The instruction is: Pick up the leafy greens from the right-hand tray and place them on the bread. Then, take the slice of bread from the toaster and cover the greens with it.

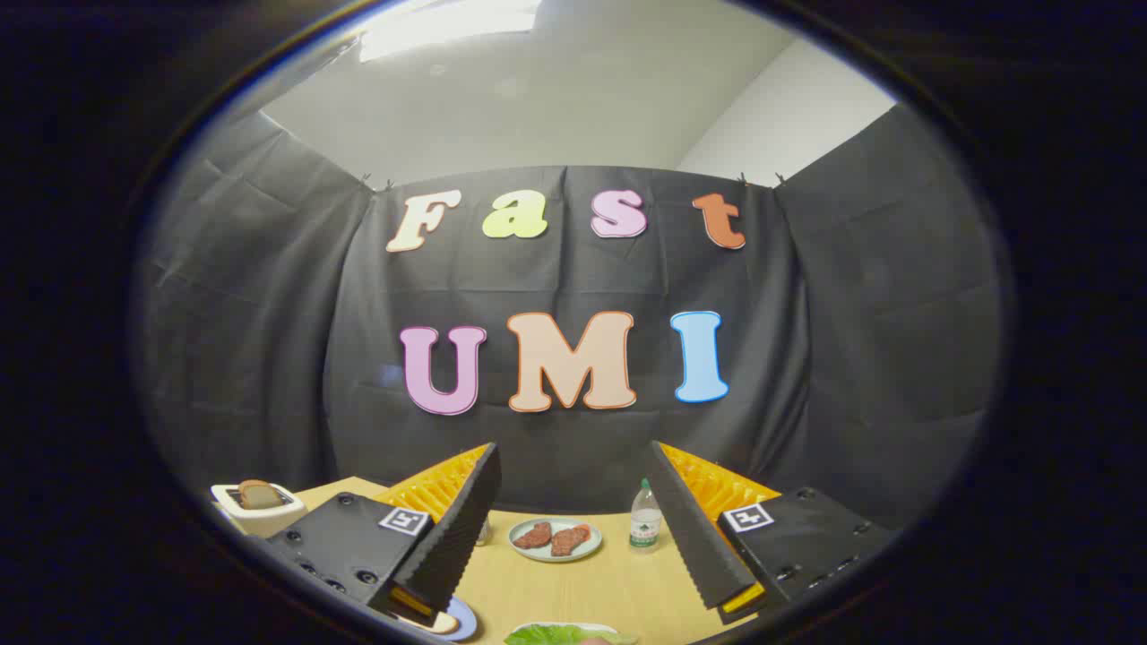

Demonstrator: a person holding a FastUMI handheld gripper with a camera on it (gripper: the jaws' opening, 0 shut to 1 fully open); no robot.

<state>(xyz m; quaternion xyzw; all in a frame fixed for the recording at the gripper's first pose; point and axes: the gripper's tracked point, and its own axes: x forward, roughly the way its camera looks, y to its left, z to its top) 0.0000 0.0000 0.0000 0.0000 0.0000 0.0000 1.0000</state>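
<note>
The tongs [573,528] reach forward from the camera with the two fingers [452,528] spread wide apart and nothing held between them. Low down between the fingers, at the near edge of the wooden table [582,587], the leafy greens [560,635] lie on a pale tray [573,627], which is cut off so only its far rim shows. Just beside the tip of the left finger sits a blue plate [461,620] with a slice of bread [437,624] on it, mostly hidden by that finger. Farther out on the table, between the fingers, a round plate [555,540] carries two reddish-brown pieces of meat. Just to its right stands a small clear bottle [645,517] with a white cap, close against the right finger. Well off to the left, beyond the left finger, a white toaster [260,509] holds a slice of toast [259,493] standing up in its slot. Black cloth walls the booth on three sides, with white room wall and ceiling above.
</note>
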